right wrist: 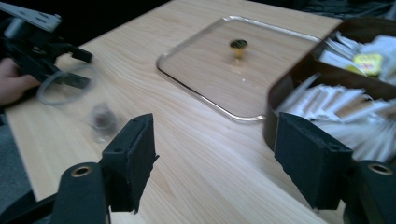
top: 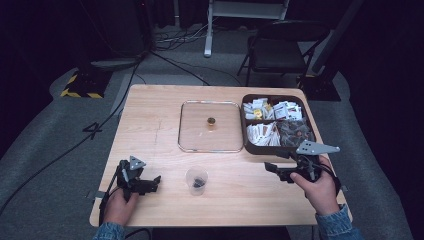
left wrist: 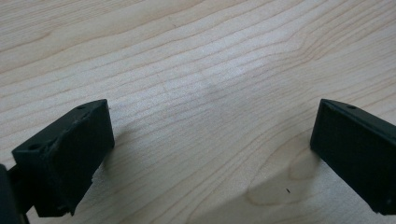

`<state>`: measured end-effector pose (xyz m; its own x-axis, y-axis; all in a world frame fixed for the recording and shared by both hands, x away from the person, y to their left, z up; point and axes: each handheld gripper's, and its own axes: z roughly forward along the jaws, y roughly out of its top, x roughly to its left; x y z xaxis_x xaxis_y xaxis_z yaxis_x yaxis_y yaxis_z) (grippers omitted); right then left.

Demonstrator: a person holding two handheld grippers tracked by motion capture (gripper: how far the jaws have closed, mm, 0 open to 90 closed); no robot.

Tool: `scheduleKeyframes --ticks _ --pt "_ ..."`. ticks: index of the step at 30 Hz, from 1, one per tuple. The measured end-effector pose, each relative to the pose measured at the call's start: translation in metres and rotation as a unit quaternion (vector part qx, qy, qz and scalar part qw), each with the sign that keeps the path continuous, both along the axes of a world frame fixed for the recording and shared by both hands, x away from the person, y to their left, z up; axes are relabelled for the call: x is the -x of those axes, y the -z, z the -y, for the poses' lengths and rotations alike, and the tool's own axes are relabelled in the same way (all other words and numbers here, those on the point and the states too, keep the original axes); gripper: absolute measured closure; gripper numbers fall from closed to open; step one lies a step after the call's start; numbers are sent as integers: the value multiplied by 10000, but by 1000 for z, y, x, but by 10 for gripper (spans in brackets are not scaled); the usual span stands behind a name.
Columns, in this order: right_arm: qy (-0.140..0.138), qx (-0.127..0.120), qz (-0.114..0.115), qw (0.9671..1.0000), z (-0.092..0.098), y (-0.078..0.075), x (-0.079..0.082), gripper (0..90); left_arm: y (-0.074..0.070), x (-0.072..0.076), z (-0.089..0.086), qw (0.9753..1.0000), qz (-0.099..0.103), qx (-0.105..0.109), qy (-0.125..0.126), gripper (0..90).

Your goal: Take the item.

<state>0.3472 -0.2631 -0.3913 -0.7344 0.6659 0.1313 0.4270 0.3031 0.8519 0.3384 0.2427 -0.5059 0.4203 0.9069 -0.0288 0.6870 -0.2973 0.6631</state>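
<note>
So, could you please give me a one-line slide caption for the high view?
Both grippers, left and right, rest open beside a clear cup, near a glass lid and sachet box.

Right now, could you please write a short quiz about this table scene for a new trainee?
1. True or false: the left tool is closed on the clear cup.
2. What lies flat between the cup and the far table edge? A) a clear lid with a knob B) a plate C) a book
3. Which tool is nearer the brown tray of packets?

Key:
1. False. Its jaws stand open over bare wood, beside the cup.
2. A, the clear lid.
3. The right tool, open just in front of the tray.
</note>
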Motion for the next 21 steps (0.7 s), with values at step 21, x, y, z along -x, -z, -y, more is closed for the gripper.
scheduleKeyframes --ticks 21 --pt "418 287 -426 9978 38 64 -14 284 0 0 0 10000 9 4 -1 0"
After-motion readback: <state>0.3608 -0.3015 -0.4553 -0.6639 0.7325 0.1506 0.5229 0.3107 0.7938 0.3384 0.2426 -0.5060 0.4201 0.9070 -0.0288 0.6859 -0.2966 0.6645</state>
